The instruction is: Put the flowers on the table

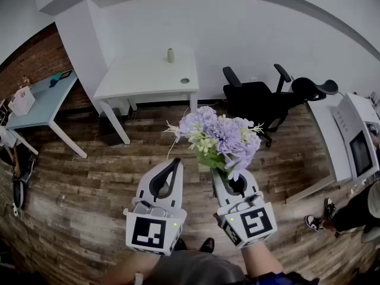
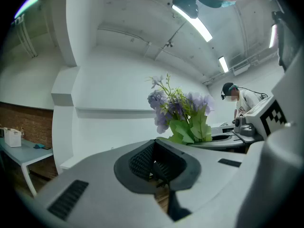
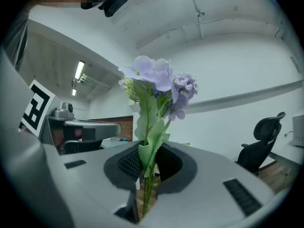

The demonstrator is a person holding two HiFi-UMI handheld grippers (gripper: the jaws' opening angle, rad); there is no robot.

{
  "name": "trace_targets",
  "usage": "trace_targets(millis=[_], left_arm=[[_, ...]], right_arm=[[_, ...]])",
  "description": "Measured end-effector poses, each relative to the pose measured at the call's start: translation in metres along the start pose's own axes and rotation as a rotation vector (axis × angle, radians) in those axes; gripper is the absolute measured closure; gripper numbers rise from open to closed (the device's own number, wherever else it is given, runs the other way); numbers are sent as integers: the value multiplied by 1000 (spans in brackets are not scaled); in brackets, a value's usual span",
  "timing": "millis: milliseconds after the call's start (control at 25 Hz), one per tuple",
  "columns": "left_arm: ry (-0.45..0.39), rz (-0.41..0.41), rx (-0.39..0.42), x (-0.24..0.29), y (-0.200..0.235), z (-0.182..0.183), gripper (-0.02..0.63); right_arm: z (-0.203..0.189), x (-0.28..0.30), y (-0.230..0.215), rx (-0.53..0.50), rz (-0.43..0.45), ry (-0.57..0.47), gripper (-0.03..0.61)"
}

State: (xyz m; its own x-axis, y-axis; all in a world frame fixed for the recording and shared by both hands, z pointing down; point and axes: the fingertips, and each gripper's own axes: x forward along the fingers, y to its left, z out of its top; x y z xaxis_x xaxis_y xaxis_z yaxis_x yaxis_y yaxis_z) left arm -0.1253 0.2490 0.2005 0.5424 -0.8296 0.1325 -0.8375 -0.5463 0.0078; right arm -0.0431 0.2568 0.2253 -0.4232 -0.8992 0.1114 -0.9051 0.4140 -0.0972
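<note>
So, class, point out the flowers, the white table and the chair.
flowers (image 1: 222, 136), head view, on the purple blooms.
white table (image 1: 142, 76), head view, on its bare top.
chair (image 1: 255, 100), head view, on its black middle.

A wood-plank floor (image 1: 89, 183) runs across the room. On it, against the far wall, stands a white table (image 1: 142, 79); a small upright cylinder (image 1: 170, 55) sits near its back edge and a small round thing (image 1: 184, 81) near its front right corner. A dark box (image 1: 110, 129) rests on the floor beneath it. To the left, by the brick wall, a light blue table (image 1: 41, 100) carries a white basket (image 1: 22, 101) and a teal item (image 1: 57, 78). Two black office chairs (image 1: 255, 100) stand on the floor to the right, beside a white desk (image 1: 332, 135) bearing a dark-screened device (image 1: 359, 150).
</note>
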Motion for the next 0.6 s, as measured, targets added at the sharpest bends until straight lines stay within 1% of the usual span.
trace_targets(millis=[160,280,360,600], left_arm=[[3,-10,7,8,-10,-2,606],[12,-19,16,17,-42,-5,606],[21,-26,20,22,-55,-6,606],[36,-42,15,23,-49,-11,606]], right_arm=[[-2,-4,-9,4,-1,1,528],[-6,-26,-34,18,-6,-4,528],[-9,-35,-46,30,-11,0,528],[-13,-33,-46,36,-33,6,528]])
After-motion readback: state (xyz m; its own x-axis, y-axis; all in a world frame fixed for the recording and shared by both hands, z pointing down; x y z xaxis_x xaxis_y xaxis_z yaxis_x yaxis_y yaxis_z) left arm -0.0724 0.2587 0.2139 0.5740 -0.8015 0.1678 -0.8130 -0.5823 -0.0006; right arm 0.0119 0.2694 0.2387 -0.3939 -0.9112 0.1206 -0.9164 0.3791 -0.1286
